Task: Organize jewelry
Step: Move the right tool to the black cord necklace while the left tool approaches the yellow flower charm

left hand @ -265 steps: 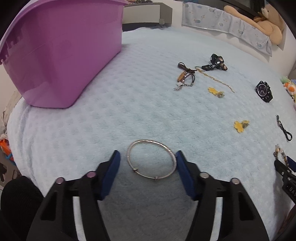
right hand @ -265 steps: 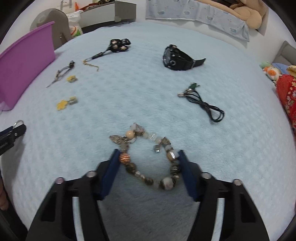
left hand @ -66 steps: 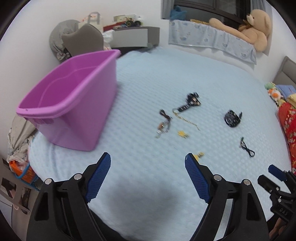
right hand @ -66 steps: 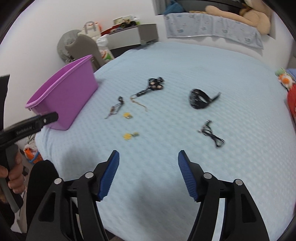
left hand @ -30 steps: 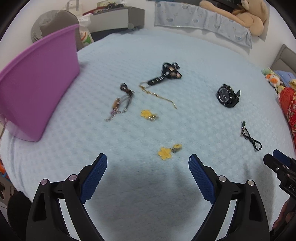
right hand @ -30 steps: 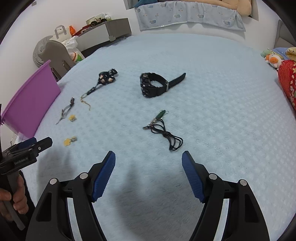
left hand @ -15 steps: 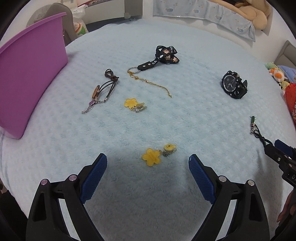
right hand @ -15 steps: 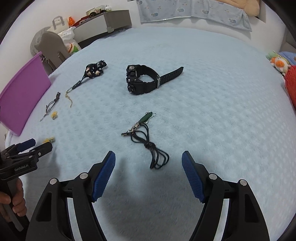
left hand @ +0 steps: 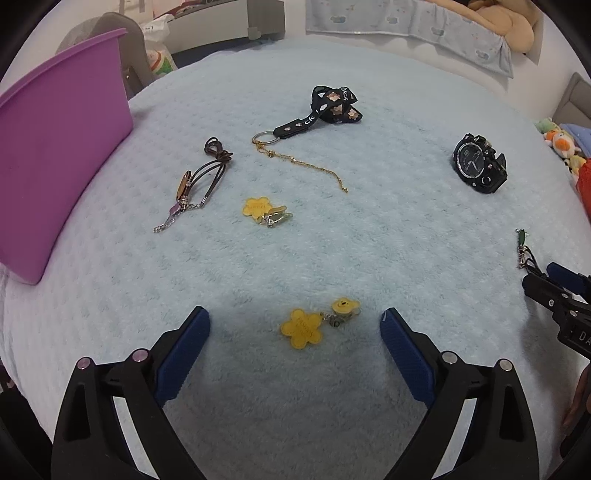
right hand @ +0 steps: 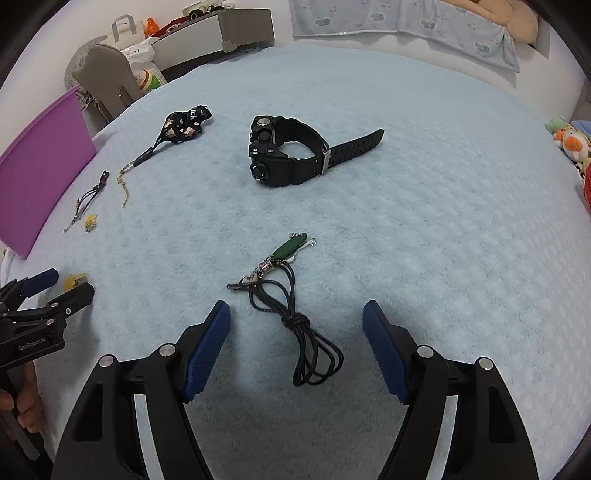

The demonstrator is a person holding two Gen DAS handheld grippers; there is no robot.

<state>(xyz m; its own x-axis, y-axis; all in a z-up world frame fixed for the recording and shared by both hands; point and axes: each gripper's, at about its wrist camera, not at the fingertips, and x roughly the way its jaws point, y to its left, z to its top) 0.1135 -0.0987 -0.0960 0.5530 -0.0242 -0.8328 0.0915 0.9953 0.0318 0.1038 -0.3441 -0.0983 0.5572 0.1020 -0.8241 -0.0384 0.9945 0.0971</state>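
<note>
Jewelry lies scattered on a pale blue blanket (left hand: 369,236). My left gripper (left hand: 295,325) is open, and a yellow flower clip (left hand: 314,325) lies on the blanket between its blue pads, untouched. Farther off are a second yellow flower clip (left hand: 264,210), a brown cord bracelet (left hand: 201,177), a gold chain (left hand: 306,166), a black patterned strap (left hand: 328,107) and a black watch (left hand: 478,166). My right gripper (right hand: 297,321) is open over a black cord necklace (right hand: 295,317) with a green pendant (right hand: 290,247); the cord lies between its pads, untouched. The watch (right hand: 284,151) lies beyond it.
A purple plastic bin (left hand: 55,155) stands at the left edge of the bed. Stuffed toys (left hand: 561,140) sit at the right edge, a teddy bear (left hand: 495,14) and a blue cloth at the back. A grey cabinet and a chair stand behind the bin.
Both grippers have come down and forward toward the blanket. The yellow flower clip now sits between the left pads, and the black cord necklace between the right pads. Both stay open.
</note>
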